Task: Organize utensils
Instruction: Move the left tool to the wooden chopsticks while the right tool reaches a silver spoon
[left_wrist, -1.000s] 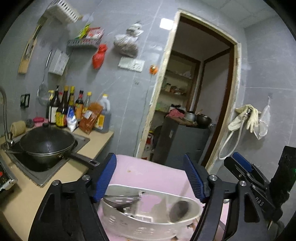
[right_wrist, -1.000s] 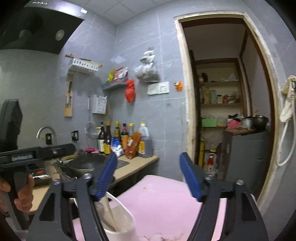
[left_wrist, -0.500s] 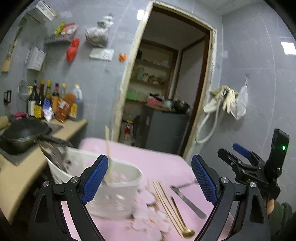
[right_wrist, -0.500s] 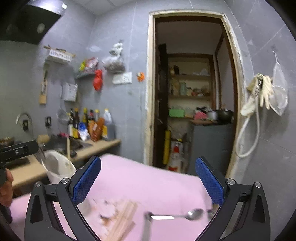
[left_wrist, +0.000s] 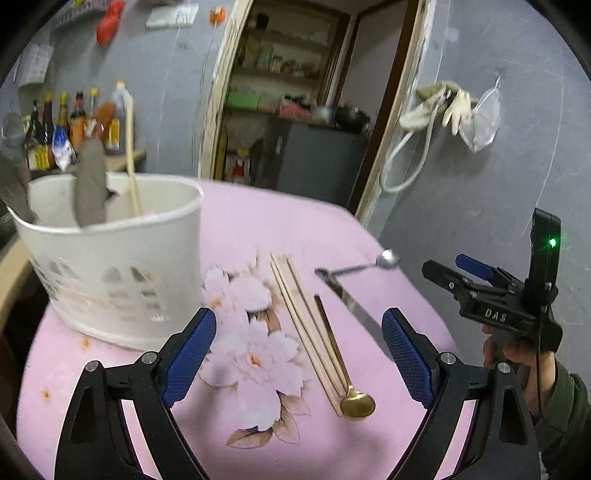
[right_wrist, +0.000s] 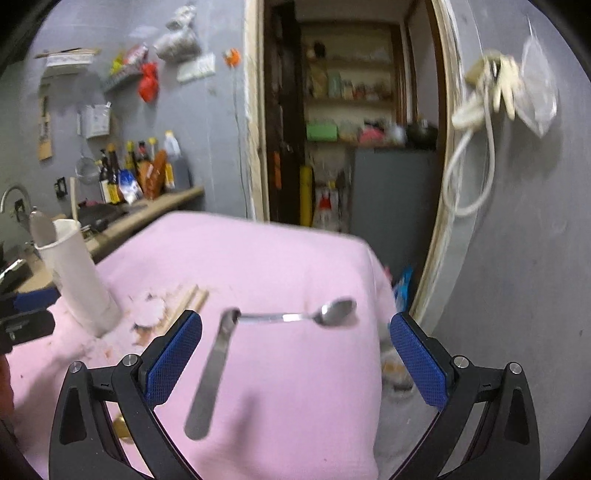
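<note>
Two handheld grippers over a table (left_wrist: 236, 221) w/ a pink floral cloth.

Left gripper (left_wrist: 299, 360): jaws wide apart, nothing between the blue pads, hanging over the cloth's flower print. A sec ago this view faced the stove & wall, w/ the basket low between the jaws. Now it looks down on the table, and the white basket (left_wrist: 110, 266) sits far left of the jaws. The basket holds upright utensils, incl. one wooden chopstick; others too blurred to name.

Loose on the cloth, none seen from this side a sec ago: a bundle of wooden chopsticks (left_wrist: 303, 325) running near to far in the middle, a gold spoon (left_wrist: 345, 373) touching its right side w/ bowl nearest, a flat steel utensil (left_wrist: 354, 306) right of that, and a silver spoon (left_wrist: 369, 264) at the far right, its handle end meeting the steel piece's far tip.

Right gripper (right_wrist: 295, 356): jaws spread fully, pressing nothing. Jaws were narrower a sec ago & aimed at the wall; now it tilts toward the table. Steel utensil (right_wrist: 210, 373) lies on the cloth between its pads, untouched; silver spoon (right_wrist: 314, 315) lies crosswise just beyond. Basket (right_wrist: 79, 277) far left. A hand (left_wrist: 517, 358) holds the right gripper (left_wrist: 476, 280), seen at right in the left view.
</note>
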